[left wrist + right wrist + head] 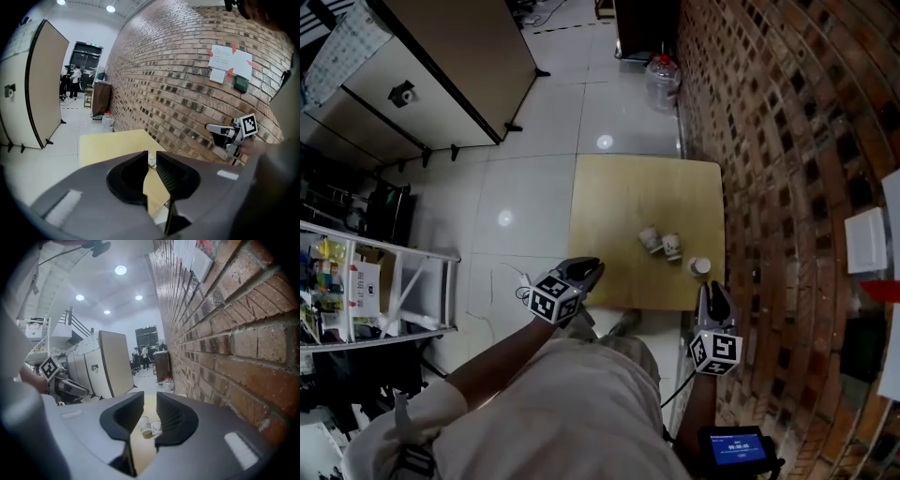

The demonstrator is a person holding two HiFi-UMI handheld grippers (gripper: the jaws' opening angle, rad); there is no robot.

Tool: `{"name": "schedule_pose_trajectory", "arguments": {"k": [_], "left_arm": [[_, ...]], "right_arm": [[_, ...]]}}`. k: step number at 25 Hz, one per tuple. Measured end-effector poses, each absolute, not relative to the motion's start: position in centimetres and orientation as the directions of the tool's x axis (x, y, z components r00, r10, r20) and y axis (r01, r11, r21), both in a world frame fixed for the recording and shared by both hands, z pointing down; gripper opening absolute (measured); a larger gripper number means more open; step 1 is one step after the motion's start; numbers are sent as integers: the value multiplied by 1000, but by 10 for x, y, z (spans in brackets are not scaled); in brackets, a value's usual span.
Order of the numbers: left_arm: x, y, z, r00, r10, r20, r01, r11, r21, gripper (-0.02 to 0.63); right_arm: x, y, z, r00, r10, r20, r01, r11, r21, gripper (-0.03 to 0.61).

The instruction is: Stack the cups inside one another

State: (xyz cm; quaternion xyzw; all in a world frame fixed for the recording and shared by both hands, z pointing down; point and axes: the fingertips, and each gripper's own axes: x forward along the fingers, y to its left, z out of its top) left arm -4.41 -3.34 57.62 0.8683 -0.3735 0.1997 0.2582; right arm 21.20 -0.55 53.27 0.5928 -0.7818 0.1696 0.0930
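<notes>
Three white paper cups sit on the yellow table near its front right. Two cups lie on their sides next to each other; a third cup stands upright close to the table's front right corner. My left gripper hovers at the table's front edge, left of the cups, jaws a narrow gap apart and empty. My right gripper hangs just before the upright cup, also narrowly open with nothing held. Through its gap I see the two lying cups.
A brick wall runs along the table's right side. A water jug stands on the floor beyond the table. A beige partition and a metal shelf rack are to the left. A blue-screened device sits low right.
</notes>
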Motion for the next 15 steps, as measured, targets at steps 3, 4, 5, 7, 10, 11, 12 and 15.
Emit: {"name": "schedule_pose_trajectory", "arguments": {"k": [3, 4, 5, 7, 10, 11, 12, 15], "left_arm": [[-40, -42, 586, 651, -526, 547, -739, -605, 297, 75], [-38, -46, 590, 656, -515, 551, -731, -615, 296, 77], [-35, -50, 594, 664, -502, 555, -720, -629, 293, 77], [-28, -60, 605, 678, -467, 567, -694, -662, 284, 81], [-16, -72, 624, 700, -403, 590, -647, -708, 284, 87], [-12, -76, 629, 708, -382, 593, -627, -727, 280, 89], [-7, -81, 635, 717, -361, 596, -604, -749, 272, 92], [8, -96, 650, 734, -302, 608, -543, -799, 259, 106]], "right_arm": [[206, -10, 534, -281, -891, 356, -958, 241, -152, 78], [204, -12, 534, -279, -891, 357, -959, 241, -149, 78], [202, -13, 534, -276, -892, 358, -960, 239, -145, 78], [198, -17, 535, -267, -893, 362, -963, 231, -141, 78], [191, -20, 536, -252, -894, 371, -967, 215, -139, 79], [188, -22, 535, -246, -895, 372, -968, 209, -138, 78], [184, -24, 535, -239, -897, 372, -970, 201, -138, 79], [178, -29, 539, -211, -900, 382, -975, 170, -141, 78]]}}
